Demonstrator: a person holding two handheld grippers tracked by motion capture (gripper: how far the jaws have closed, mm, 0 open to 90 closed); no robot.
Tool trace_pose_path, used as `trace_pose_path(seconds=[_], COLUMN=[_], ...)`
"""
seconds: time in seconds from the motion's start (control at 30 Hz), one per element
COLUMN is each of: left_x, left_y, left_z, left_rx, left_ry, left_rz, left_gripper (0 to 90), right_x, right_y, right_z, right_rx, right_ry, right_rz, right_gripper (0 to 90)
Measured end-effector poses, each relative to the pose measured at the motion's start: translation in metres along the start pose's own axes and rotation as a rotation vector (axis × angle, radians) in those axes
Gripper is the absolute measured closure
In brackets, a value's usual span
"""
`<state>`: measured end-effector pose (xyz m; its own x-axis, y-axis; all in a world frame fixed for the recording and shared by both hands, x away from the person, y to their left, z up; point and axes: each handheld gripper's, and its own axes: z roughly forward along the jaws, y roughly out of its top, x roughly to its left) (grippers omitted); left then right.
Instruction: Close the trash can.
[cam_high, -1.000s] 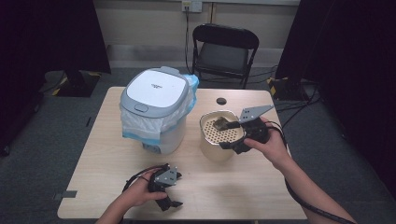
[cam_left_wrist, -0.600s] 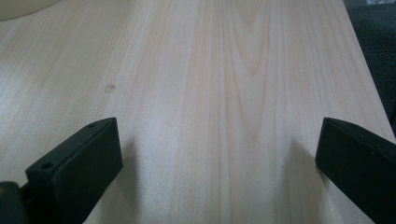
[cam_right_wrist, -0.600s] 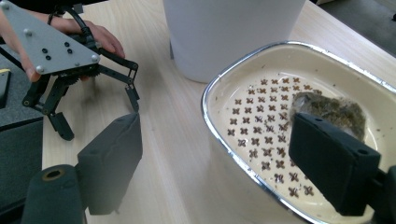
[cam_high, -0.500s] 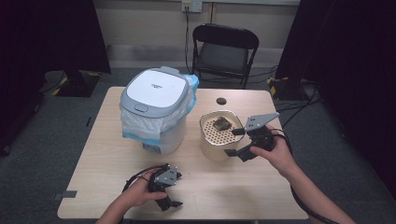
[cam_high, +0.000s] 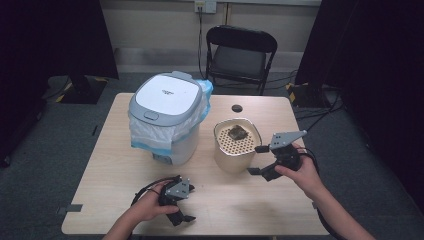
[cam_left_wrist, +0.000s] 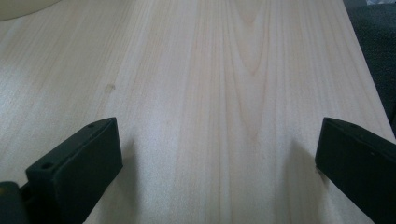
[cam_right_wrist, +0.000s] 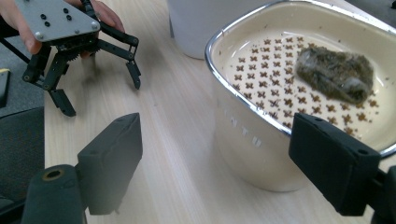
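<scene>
Two grippers are held low. The right gripper, jaws wide and empty, is angled left beside the cream container at table centre; a brownish-green clump lies inside. Wall lettering is unreadable. Since before, it was drawn back off the rim. The left gripper rests open, empty, near edge.

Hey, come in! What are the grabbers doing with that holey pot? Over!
Right gripper open beside pot, not gripping. Left gripper open, idle on table. Brown clump inside pot. Nothing blocking.
</scene>
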<state>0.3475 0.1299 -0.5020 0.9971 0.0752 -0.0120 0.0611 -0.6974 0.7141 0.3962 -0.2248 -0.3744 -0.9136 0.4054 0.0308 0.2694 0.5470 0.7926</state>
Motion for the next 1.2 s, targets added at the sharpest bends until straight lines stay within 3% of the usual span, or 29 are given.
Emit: trace_pose_path(seconds=[0.53,1.2], left_x=[0.000,0.000], left_y=[0.000,0.000], left_z=[0.000,0.000], left_rx=[0.000,-0.001], left_ry=[0.000,0.000], left_rz=[0.000,0.000], left_gripper=[0.0,0.0], right_x=[0.003,-0.004], right_y=[-0.029,-0.064], right_z=[0.006,0.015], right_rx=[0.036,0.032], right_ry=[-0.010,-0.015], right_rz=[0.007,0.068], right_gripper=[17.4,17.3])
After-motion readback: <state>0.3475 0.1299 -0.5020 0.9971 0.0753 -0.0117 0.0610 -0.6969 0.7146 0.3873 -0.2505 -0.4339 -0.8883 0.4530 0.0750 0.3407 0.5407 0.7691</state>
